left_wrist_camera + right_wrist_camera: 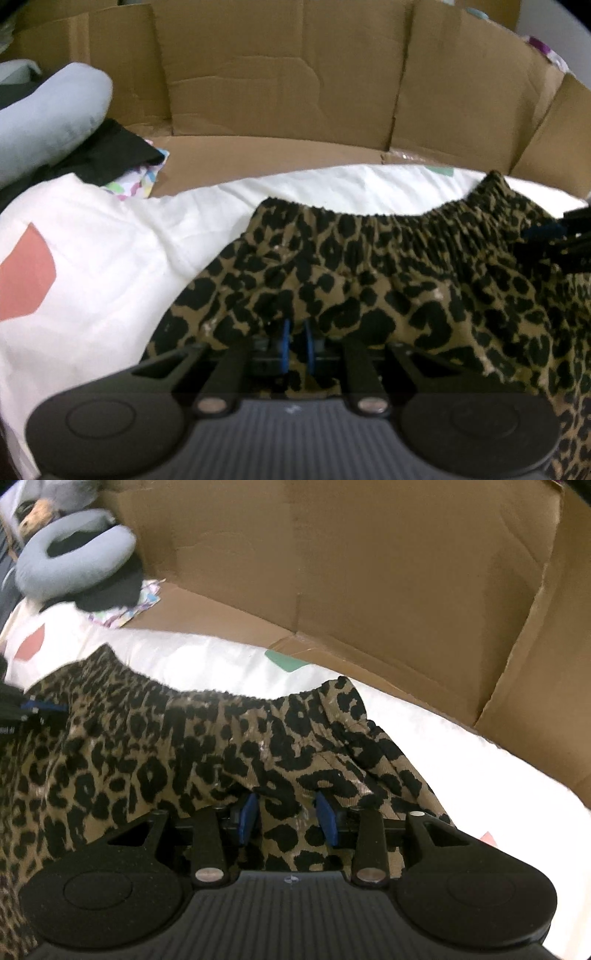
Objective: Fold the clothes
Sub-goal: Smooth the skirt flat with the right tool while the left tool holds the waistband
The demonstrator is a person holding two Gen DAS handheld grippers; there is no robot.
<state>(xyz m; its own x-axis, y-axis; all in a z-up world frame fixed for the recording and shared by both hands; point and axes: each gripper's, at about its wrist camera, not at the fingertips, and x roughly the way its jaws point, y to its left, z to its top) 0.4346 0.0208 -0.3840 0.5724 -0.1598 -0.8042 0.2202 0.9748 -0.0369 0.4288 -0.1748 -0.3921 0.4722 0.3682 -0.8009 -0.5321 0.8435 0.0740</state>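
Left gripper (297, 343): my blue pads stood nearly together, clenched on a pinch of the leopard-print garment (388, 280) a little below its gathered waistband (369, 221)

Right gripper (290, 818): my pads stood apart with leopard cloth bunched between them; whether they pressed on it or only straddled it, I could not tell

Garment, place: it lay spread across the white sheet (110, 258), waistband on the far side toward the cardboard wall (277, 74), the rest running back under both my grippers

Garment, condition: soft, thin, rumpled near each grip; elastic band puckered and sagging between my two hands

Sheet: white with a pink patch (26, 273) at the left and a small green one near the cardboard

Other items: a grey neck pillow (70, 565) resting on dark clothing (107, 155), with a scrap of pastel print just beside, all well apart at the far left

Step in hand, as I judged it: taking hold of the garment at two points along its upper part, ready for a first fold

Next move, as I judged it: the right grip wanted confirming first; then both hands needed to lift together and evenly, keeping the band taut between them, so the cloth would fold over flat instead of dragging the sheet or slipping from one side
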